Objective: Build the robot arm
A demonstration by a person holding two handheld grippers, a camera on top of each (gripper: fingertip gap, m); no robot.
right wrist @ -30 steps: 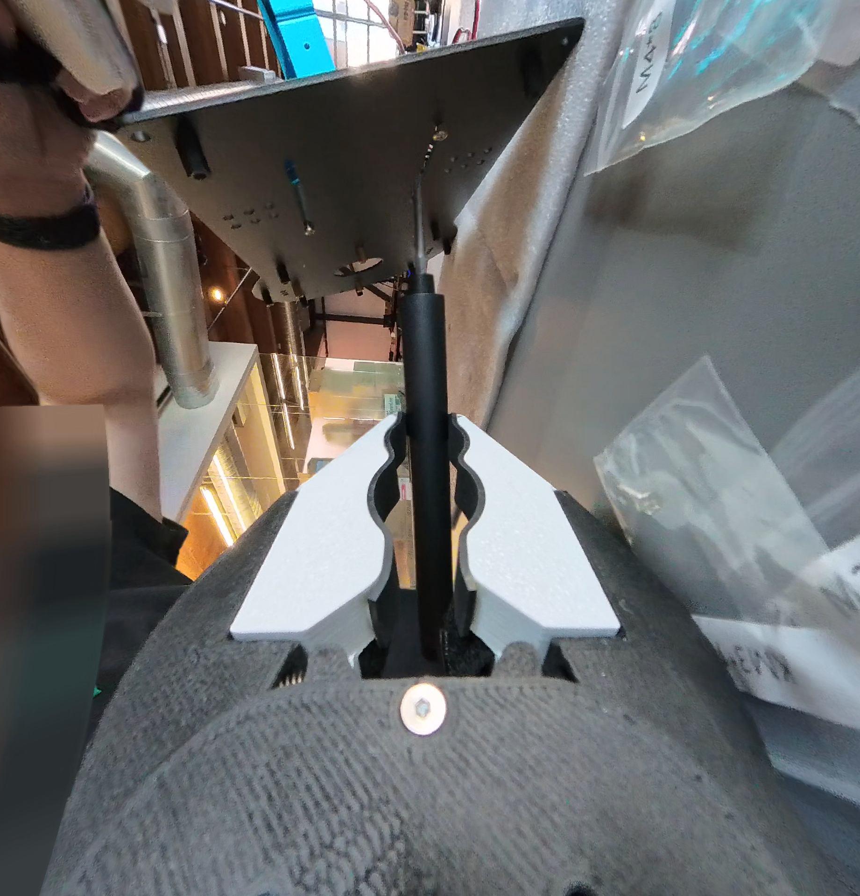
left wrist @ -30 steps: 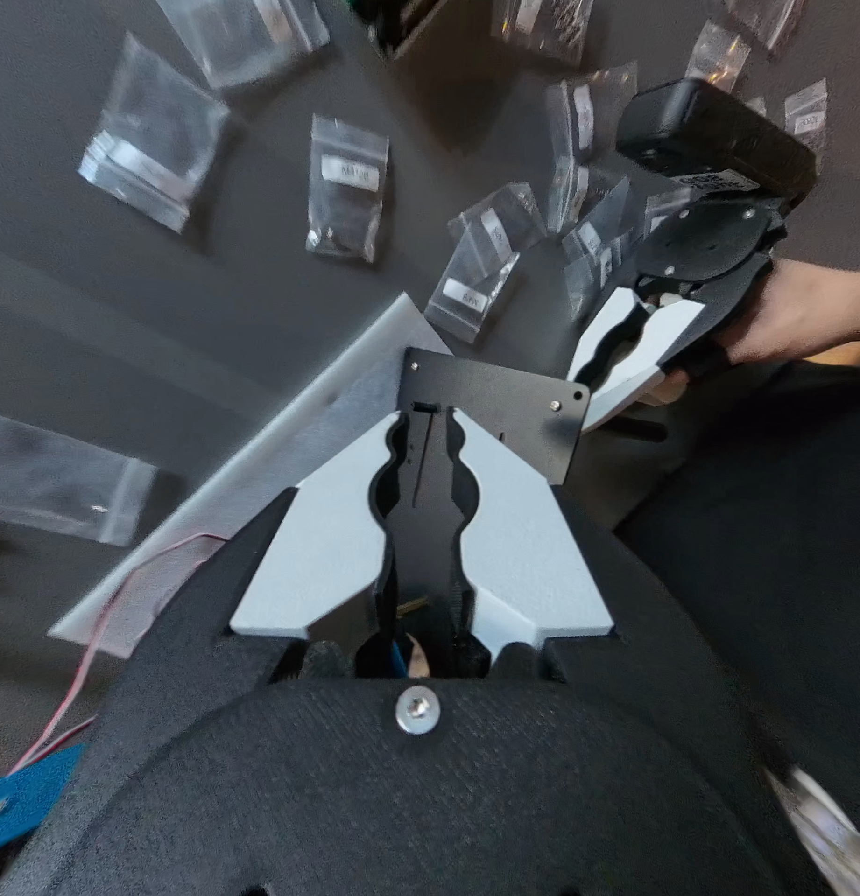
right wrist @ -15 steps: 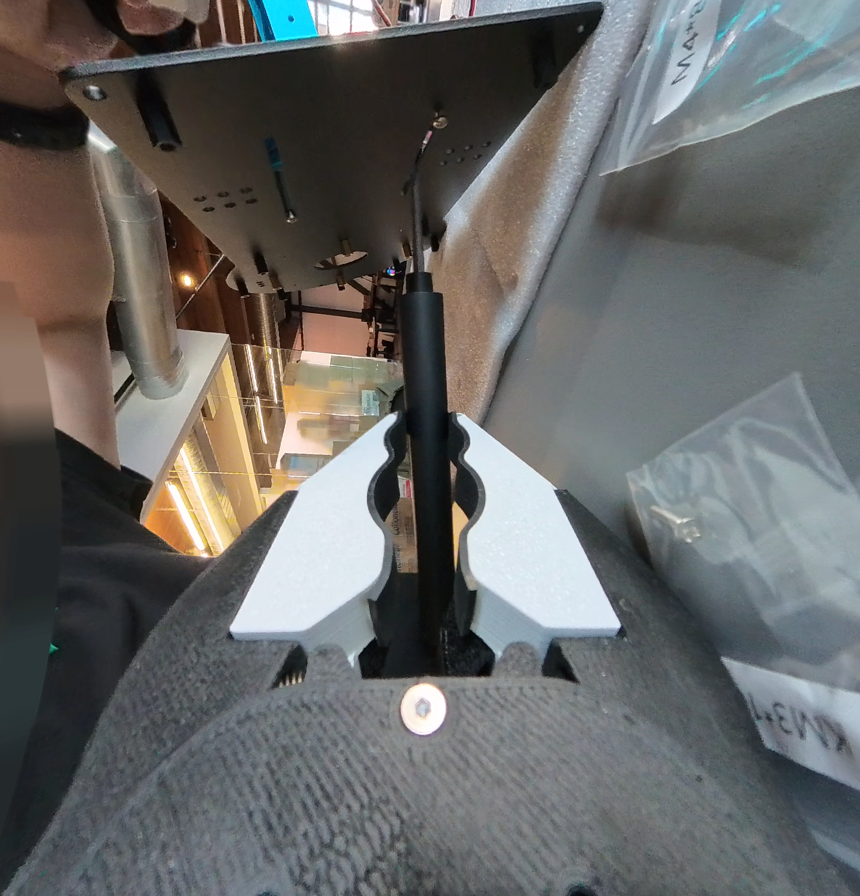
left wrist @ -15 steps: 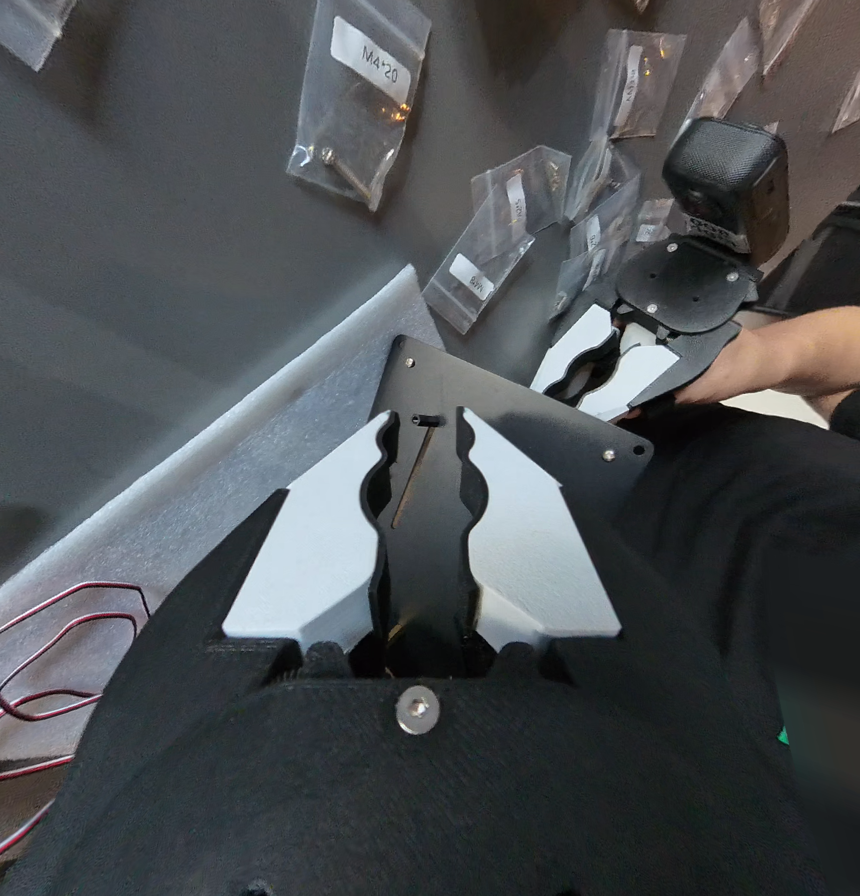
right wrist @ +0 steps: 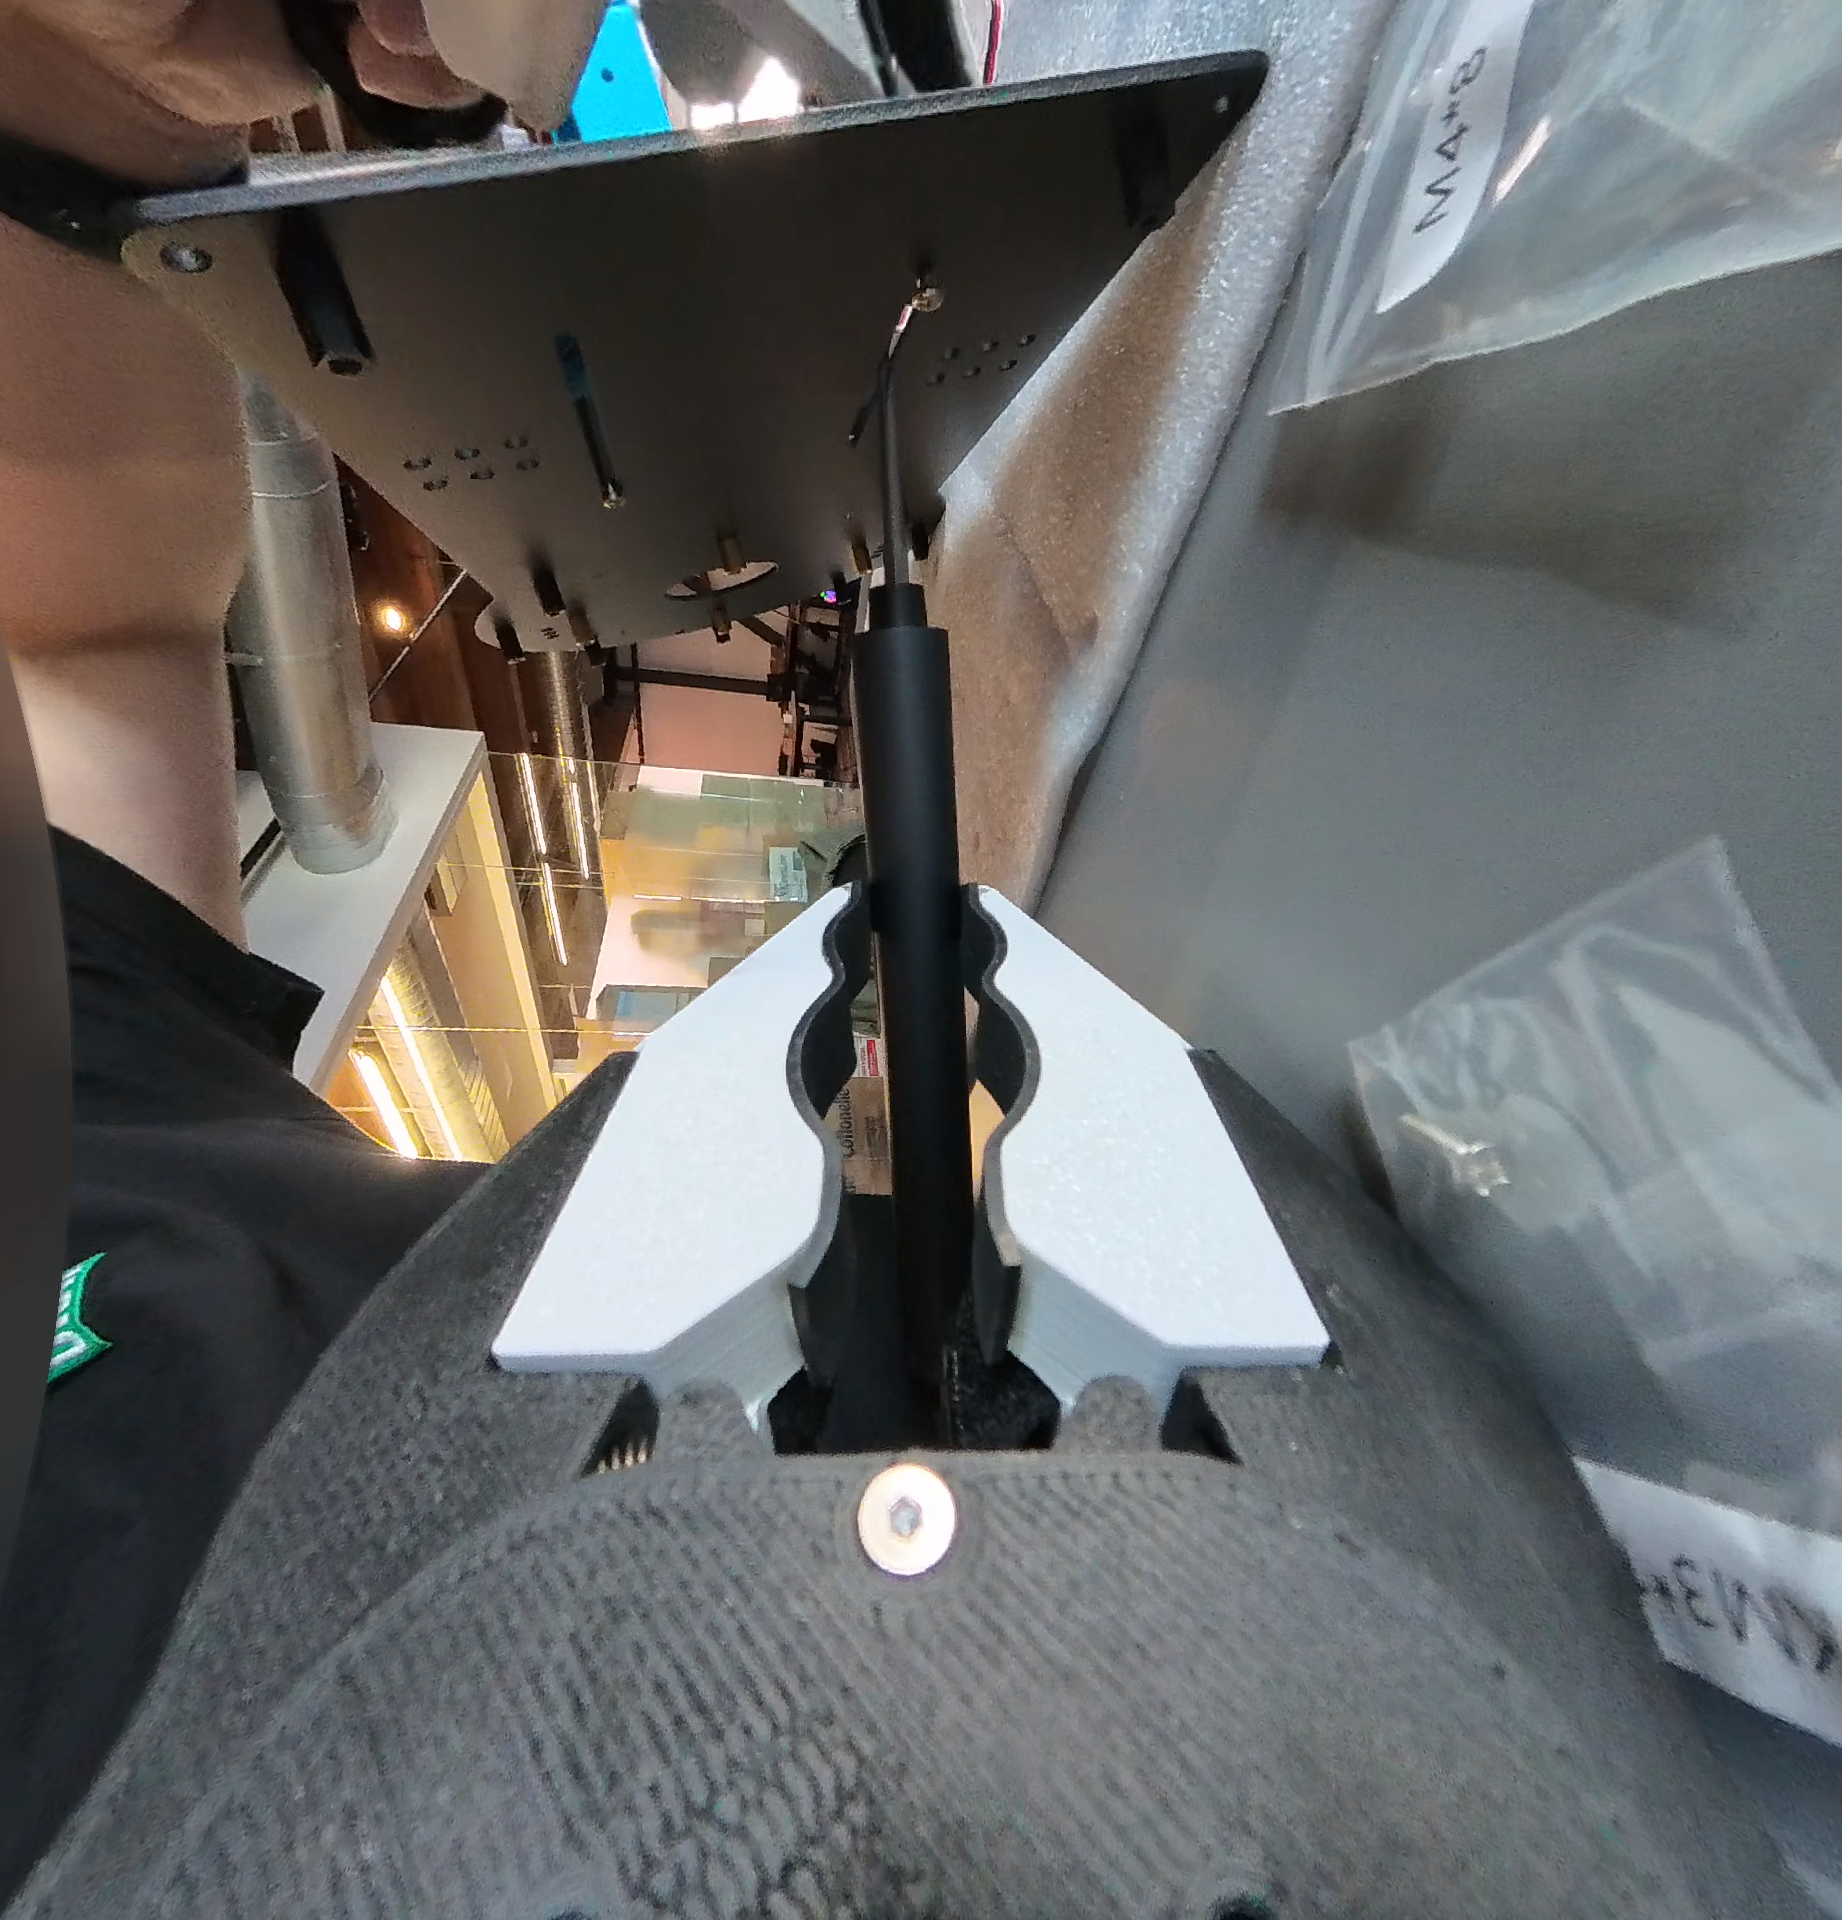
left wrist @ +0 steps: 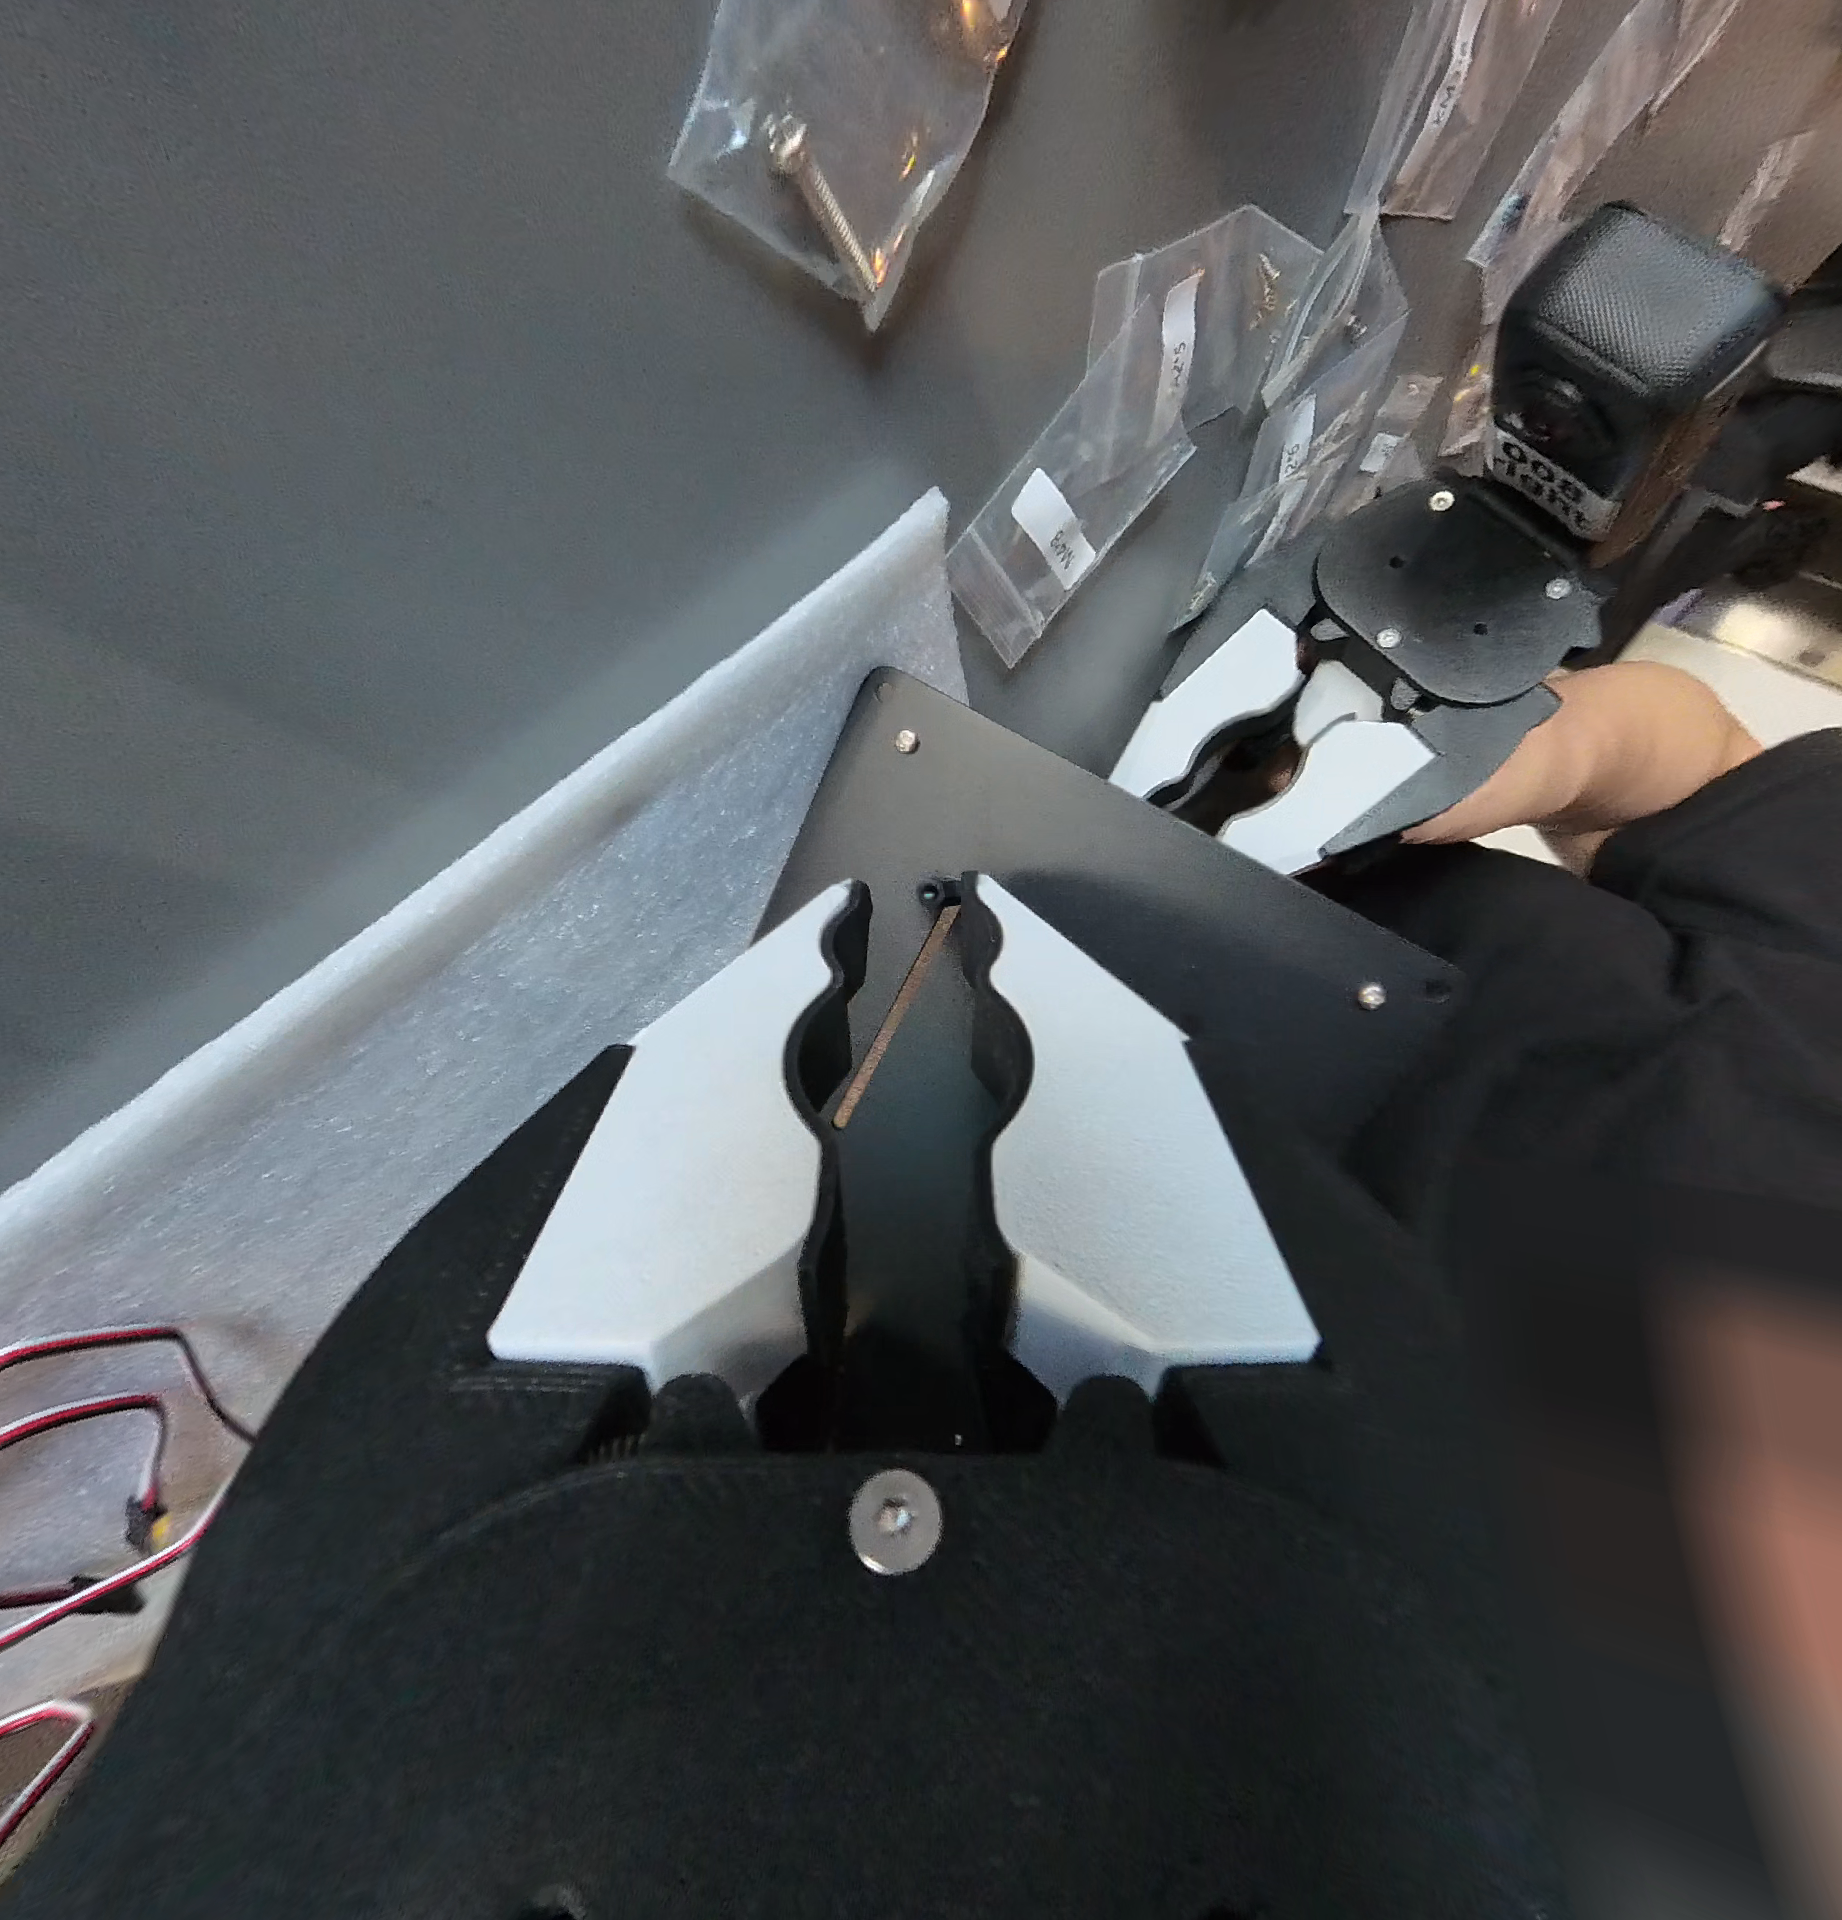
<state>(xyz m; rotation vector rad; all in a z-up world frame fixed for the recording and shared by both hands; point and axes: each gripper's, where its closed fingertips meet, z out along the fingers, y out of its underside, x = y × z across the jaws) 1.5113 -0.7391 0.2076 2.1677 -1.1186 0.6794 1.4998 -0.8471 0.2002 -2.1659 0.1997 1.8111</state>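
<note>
My left gripper [left wrist: 912,899] is shut on a black metal plate [left wrist: 1083,873] and holds it tilted over a grey foam sheet [left wrist: 543,997]. A small black screw [left wrist: 932,891] sits in the plate just between the fingertips. My right gripper [right wrist: 917,899] is shut on a black screwdriver [right wrist: 912,883]; its thin bit reaches up to a screw [right wrist: 927,299] on the plate's underside [right wrist: 688,312], which carries several standoffs. The right gripper also shows in the left wrist view [left wrist: 1281,769], beyond the plate's far edge.
Several clear bags of screws [left wrist: 855,156] lie scattered on the dark grey table [left wrist: 325,416]. Red, white and black wires [left wrist: 55,1455] lie on the foam at the left. More bags [right wrist: 1644,1174] lie close at my right gripper's side. A person's forearm [right wrist: 96,520] is at the left. Spacing between my two grippers at the tips: around 12 cm.
The left gripper has swung the plate so its corner points further up-right, and the table bags slid upward in view. The screwdriver bit stays at the plate's underside; the plate looms larger.
</note>
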